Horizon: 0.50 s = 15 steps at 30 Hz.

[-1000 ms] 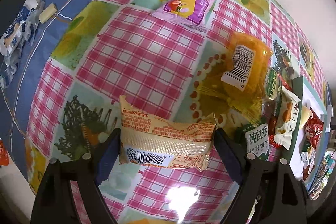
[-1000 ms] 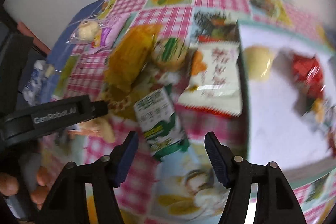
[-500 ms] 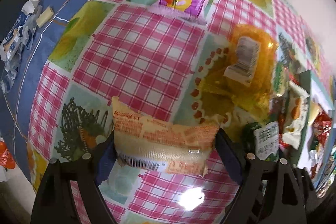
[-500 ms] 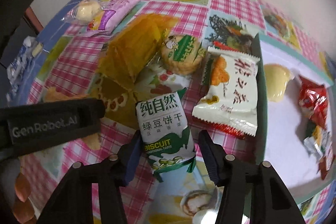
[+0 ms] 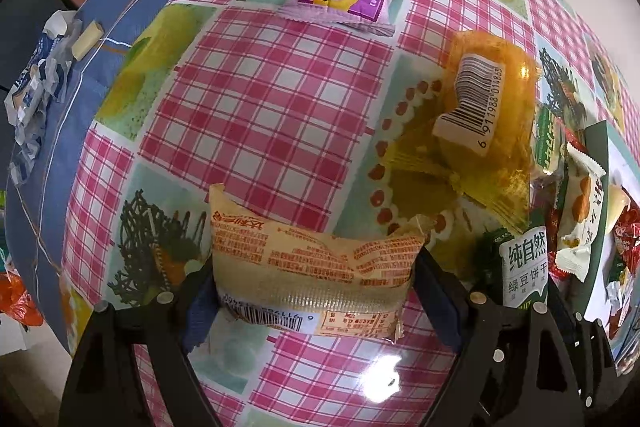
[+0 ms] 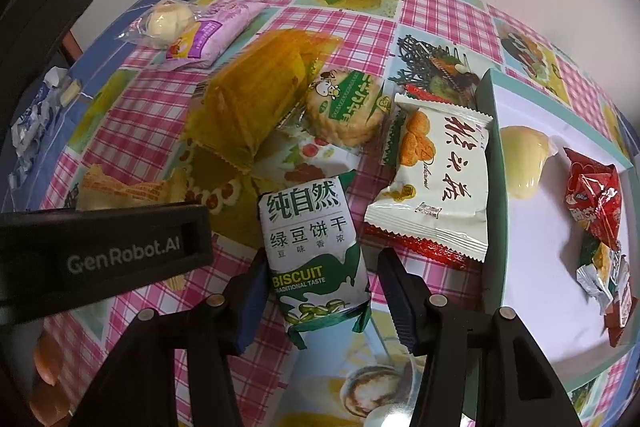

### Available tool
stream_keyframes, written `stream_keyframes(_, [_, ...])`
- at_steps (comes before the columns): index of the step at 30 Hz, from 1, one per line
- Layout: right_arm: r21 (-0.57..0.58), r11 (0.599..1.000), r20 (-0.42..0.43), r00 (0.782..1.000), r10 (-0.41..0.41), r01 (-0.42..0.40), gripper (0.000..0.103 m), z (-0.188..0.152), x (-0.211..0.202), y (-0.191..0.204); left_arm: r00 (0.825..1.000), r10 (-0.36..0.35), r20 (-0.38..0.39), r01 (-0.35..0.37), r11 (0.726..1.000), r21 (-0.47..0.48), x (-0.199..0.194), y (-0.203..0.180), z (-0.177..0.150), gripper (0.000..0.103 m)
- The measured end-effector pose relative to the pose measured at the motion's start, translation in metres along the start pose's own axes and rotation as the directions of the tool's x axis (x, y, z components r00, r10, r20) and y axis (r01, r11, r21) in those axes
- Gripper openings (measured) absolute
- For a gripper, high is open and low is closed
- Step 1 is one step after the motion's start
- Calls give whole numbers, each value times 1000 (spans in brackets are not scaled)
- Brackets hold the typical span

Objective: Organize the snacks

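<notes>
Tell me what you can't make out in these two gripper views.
- Right wrist view: most of the beige snack pack is hidden behind the left gripper's black body.
- Right wrist view: the wrappers at the far end of the tray are cut off by the lens edge.
- Left wrist view: the tray contents are squeezed small at the right edge.
- Left wrist view: the torn wrapper print is too small to read.
</notes>
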State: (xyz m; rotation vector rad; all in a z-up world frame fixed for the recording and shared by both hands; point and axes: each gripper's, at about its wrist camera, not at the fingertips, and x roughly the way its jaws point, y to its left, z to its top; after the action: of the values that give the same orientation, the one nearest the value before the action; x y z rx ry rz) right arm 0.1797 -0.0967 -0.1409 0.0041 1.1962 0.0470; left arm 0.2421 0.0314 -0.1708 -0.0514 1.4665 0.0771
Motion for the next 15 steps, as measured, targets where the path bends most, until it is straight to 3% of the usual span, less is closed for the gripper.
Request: stream_keyframes(15, [2, 1000, 2, 1000, -1, 1, 58, 1, -1, 2, 1000, 5, 0, -5, 1000, 2, 0, -2, 0, 85])
